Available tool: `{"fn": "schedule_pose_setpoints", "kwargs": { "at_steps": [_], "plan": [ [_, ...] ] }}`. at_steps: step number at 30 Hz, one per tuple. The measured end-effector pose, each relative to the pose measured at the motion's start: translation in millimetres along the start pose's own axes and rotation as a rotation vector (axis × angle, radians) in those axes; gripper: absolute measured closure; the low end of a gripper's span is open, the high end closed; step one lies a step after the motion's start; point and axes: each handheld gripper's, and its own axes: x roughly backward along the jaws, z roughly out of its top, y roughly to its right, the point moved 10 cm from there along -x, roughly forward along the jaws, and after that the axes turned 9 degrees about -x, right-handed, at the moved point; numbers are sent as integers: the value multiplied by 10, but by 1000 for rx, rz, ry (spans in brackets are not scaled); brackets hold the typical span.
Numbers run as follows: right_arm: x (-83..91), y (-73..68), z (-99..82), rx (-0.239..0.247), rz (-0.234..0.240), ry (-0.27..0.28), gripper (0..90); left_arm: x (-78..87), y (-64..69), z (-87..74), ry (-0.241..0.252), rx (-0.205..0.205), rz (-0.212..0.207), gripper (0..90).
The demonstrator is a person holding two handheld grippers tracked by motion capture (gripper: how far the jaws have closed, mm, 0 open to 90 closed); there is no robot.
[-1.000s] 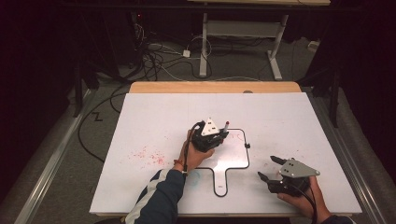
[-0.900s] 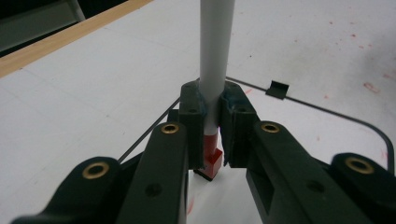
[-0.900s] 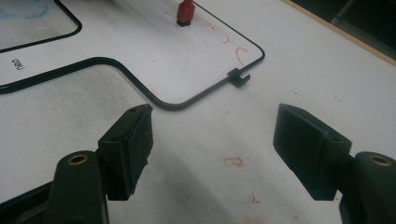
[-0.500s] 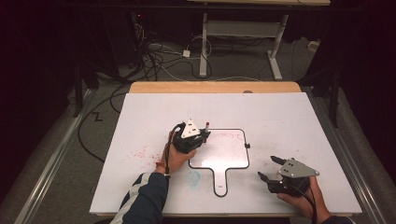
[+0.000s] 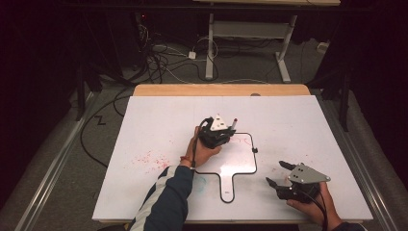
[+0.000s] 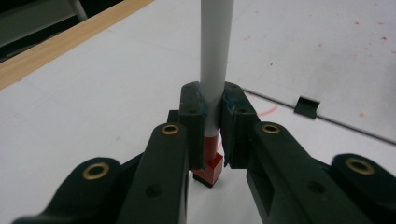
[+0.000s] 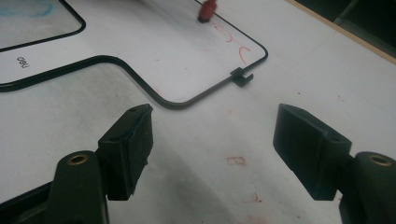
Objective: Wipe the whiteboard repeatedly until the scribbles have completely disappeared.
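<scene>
A small whiteboard [image 5: 238, 159] with a black rim and a short handle lies on the white table [image 5: 298, 120]. My left gripper [image 5: 216, 132] [image 6: 212, 107] hovers over the board's upper left corner, shut on a marker [image 6: 215, 56] with a white barrel. The marker's red end [image 6: 210, 165] points down at the board; it shows too in the right gripper view [image 7: 207, 10], beside red strokes [image 7: 236, 46]. My right gripper [image 5: 275, 173] [image 7: 212, 135] rests low at the table's near right, open, with bare table between its jaws.
A small black clip [image 7: 242, 77] sits on the board's right rim. Red smudges [image 5: 149, 159] mark the table left of the board. A wooden strip [image 5: 221, 90] runs along the table's far edge, with cables [image 5: 168, 57] and desk legs [image 5: 210, 48] on the floor beyond.
My left gripper swung left with the marker, then came back right and a little farther from the person, over the board's upper left corner. The right gripper has stayed put.
</scene>
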Motion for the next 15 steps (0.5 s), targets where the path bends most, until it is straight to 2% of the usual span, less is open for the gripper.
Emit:
{"fn": "schedule_pose_setpoints", "kwargs": {
  "at_steps": [7, 12, 15],
  "plan": [
    [24, 6, 2, 2, 4, 6, 293, -300, 198, 240, 3, -42, -50, 784],
    [26, -4, 5, 6, 6, 7, 293, -422, 301, 340, 21, -41, -93, 784],
    [29, 1, 10, 5, 6, 8, 293, -461, 392, 382, 13, -72, -110, 783]
  ]
}}
